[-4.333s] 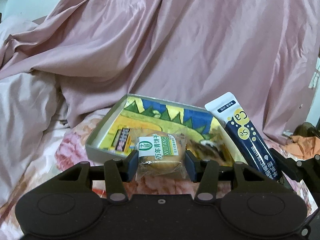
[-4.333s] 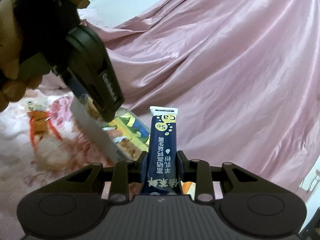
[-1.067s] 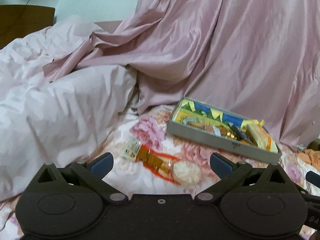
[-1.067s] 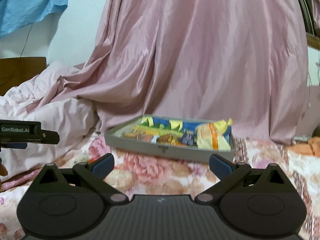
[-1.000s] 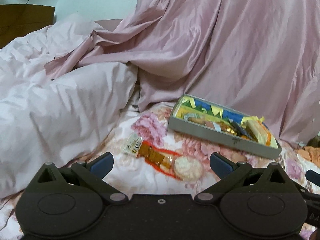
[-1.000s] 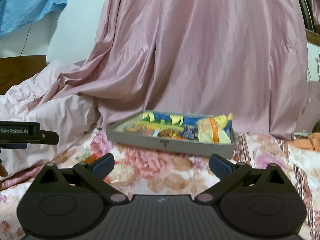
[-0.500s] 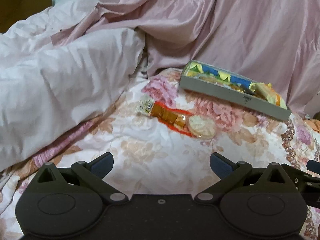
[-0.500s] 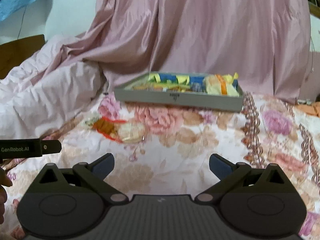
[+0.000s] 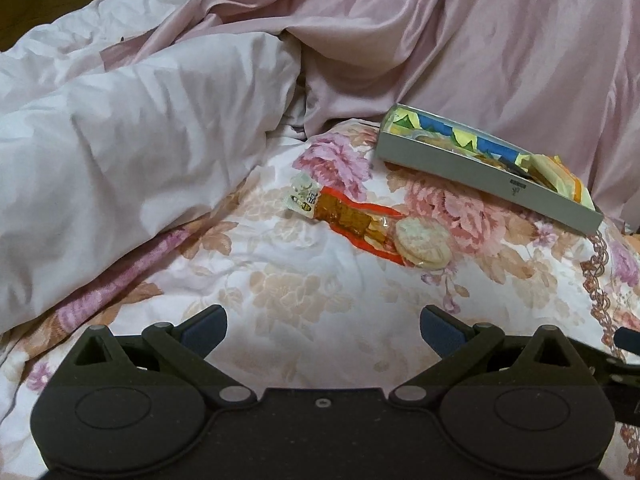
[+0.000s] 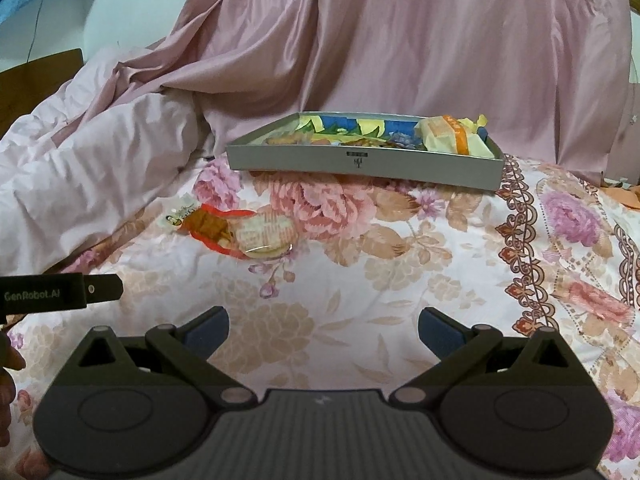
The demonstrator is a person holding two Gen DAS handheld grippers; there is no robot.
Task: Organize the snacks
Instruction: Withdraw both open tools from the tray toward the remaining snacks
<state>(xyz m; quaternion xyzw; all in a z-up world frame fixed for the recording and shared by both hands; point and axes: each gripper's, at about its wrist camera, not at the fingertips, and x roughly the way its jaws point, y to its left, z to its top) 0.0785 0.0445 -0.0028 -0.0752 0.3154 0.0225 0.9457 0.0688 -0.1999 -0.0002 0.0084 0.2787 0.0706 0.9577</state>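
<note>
A grey box [image 9: 472, 170] [image 10: 360, 166] with a colourful inside holds several snack packets, among them a yellow-orange one [image 10: 452, 140]. On the floral sheet in front of it lie a red-edged snack packet [image 9: 344, 218] [image 10: 208, 224] and a round wrapped biscuit [image 9: 422, 242] [image 10: 264, 236], the biscuit resting on the packet's end. My left gripper [image 9: 323, 328] is open and holds nothing, well short of the packet. My right gripper [image 10: 323, 328] is open too, with bare sheet between its fingers.
A pale pink quilt [image 9: 120, 152] is heaped on the left. Pink satin cloth [image 10: 400, 40] hangs behind the box. The left gripper's body [image 10: 60, 294] and a hand [image 10: 8, 368] show at the right wrist view's left edge. Orange cloth [image 10: 634, 194] lies far right.
Both grippers let go of their snacks, which now lie in the box, and opened. They have drawn back and tilted down, so the loose packet and biscuit sit nearer the middle of view.
</note>
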